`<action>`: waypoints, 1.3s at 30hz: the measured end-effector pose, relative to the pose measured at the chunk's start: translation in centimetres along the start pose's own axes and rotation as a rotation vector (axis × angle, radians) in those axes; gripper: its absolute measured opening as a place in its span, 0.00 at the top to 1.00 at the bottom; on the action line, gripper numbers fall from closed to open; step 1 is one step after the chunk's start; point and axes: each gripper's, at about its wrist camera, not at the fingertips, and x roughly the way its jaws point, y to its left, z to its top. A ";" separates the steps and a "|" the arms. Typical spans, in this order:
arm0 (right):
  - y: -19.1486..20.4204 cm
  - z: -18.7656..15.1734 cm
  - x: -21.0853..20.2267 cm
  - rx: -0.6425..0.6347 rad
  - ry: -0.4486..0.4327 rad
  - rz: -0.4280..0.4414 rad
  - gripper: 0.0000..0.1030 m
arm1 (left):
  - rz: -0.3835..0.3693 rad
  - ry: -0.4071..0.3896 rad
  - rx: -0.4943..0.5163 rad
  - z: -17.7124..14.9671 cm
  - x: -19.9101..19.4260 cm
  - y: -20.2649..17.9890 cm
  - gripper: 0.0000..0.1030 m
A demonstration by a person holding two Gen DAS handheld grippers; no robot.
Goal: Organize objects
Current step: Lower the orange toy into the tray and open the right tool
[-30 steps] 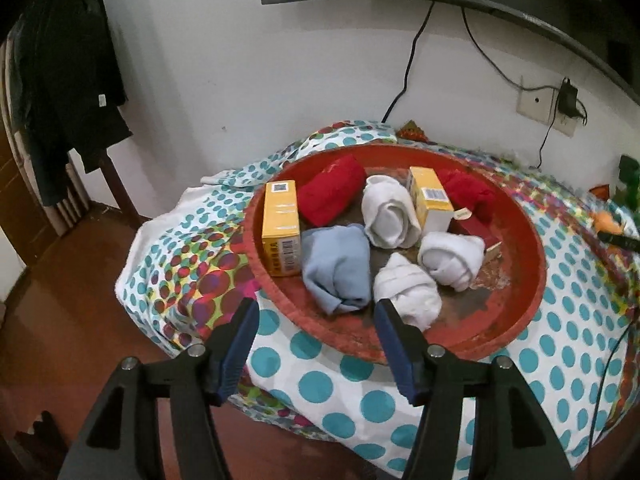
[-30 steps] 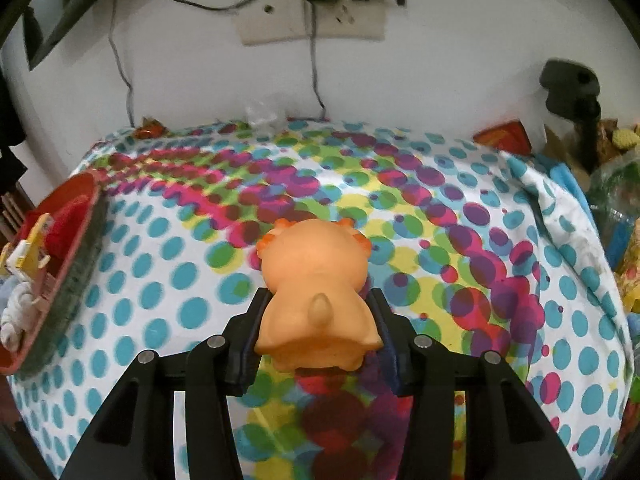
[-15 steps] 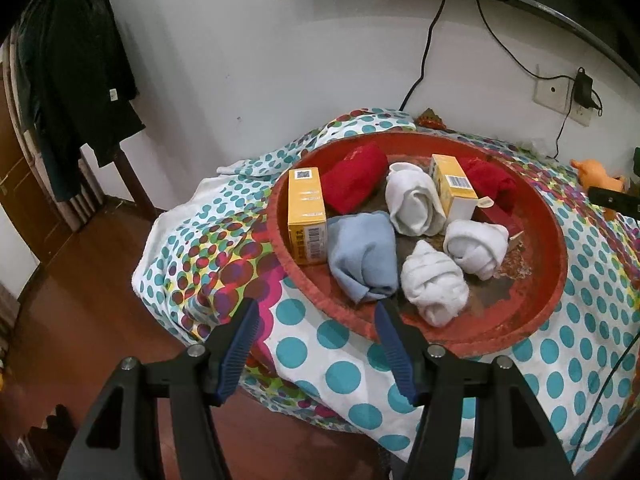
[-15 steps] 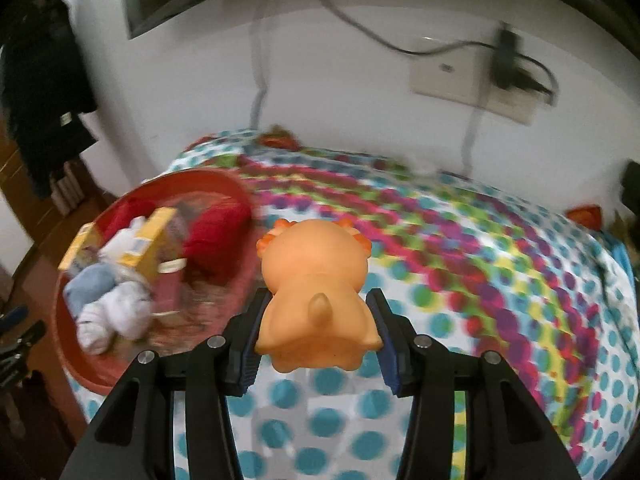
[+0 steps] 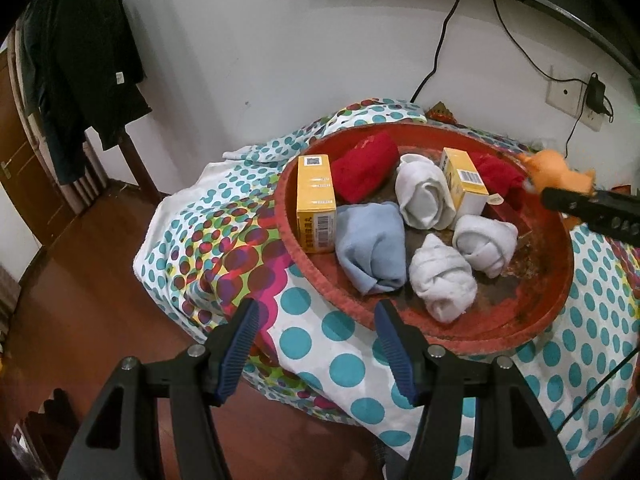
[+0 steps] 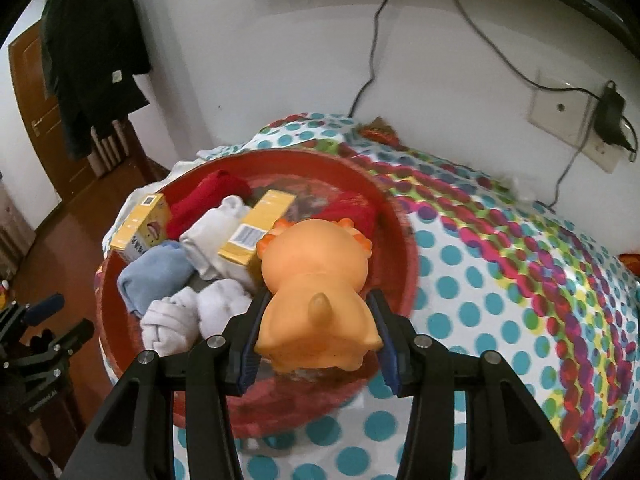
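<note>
Broadly, a table draped in a soft white cloth printed with teal and multicoloured dots [image 5: 344,364] is filling both views, and a wide round red tray with a raised rim [image 5: 532,320] is sitting on its near left part.

Inside the tray, one pale blue folded cloth bundle [image 5: 370,252] is lying at the near left, with three white knotted sock bundles [image 5: 440,280] clustering to its right and beyond it. Two red knitted bundles [image 5: 366,172] are lying along the far side, and two yellow cardboard boxes with barcodes [image 5: 316,204] are standing among them, one at the left rim and one near the middle.

The smooth orange rubber animal toy [image 6: 316,296] is hanging above the tray's right part, its long axis running away from the camera, head with small frilled ears pointing far and its stubby tail pointing near and up.

The right gripper [image 6: 316,332] is clenching the toy's rump, blue ribbed pads pressing on both flanks. The left gripper [image 5: 316,344] is hovering at the tray's near edge, jaws spread apart with nothing between them.
</note>
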 end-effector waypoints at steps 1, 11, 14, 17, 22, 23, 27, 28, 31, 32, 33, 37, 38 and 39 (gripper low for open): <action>0.6 0.1 -0.1 -0.001 0.002 0.001 0.56 | 0.004 -0.003 -0.004 0.0 -0.1 0.0 0.40; 2.6 1.0 1.4 0.017 0.011 -0.006 0.56 | 0.064 -0.005 -0.067 0.5 -0.5 1.4 0.35; 2.7 1.5 1.7 0.020 0.017 -0.011 0.56 | 0.066 0.002 -0.085 0.5 -0.3 1.9 0.34; 2.4 1.6 1.8 0.017 0.017 -0.016 0.56 | 0.052 0.004 -0.095 0.6 -0.4 2.2 0.34; 4.6 1.8 2.7 -0.015 0.018 -0.038 0.54 | 0.019 0.006 -0.108 0.4 -0.4 2.5 0.34; 4.6 1.0 2.4 -0.020 0.018 -0.044 0.54 | 0.001 0.010 -0.113 0.4 -0.4 2.5 0.34; 3.7 0.4 1.9 -0.016 0.013 -0.062 0.53 | -0.025 0.018 -0.132 0.3 -0.4 2.6 0.34; 3.6 0.3 1.9 -0.011 0.011 -0.061 0.50 | -0.019 0.015 -0.129 0.3 -0.5 2.5 0.34; 3.0 -0.1 1.2 -0.001 0.009 -0.073 0.35 | -0.019 0.020 -0.121 0.3 -0.6 2.3 0.34; 3.1 -0.2 1.0 -0.004 0.005 -0.076 0.33 | -0.025 0.022 -0.119 0.3 -0.6 2.2 0.34; 4.1 0.5 0.7 -0.007 0.001 -0.077 0.33 | -0.028 0.023 -0.116 0.3 -0.6 2.2 0.34; 3.5 0.9 -0.1 -0.013 0.005 -0.079 0.26 | -0.028 0.024 -0.109 0.2 -0.6 1.9 0.34; 3.7 0.8 -0.4 -0.017 0.006 -0.078 0.23 | -0.030 0.024 -0.106 0.2 -0.6 1.8 0.34; 3.7 0.8 -0.7 -0.020 0.004 -0.078 0.22 | -0.032 0.022 -0.103 0.2 -0.6 1.7 0.34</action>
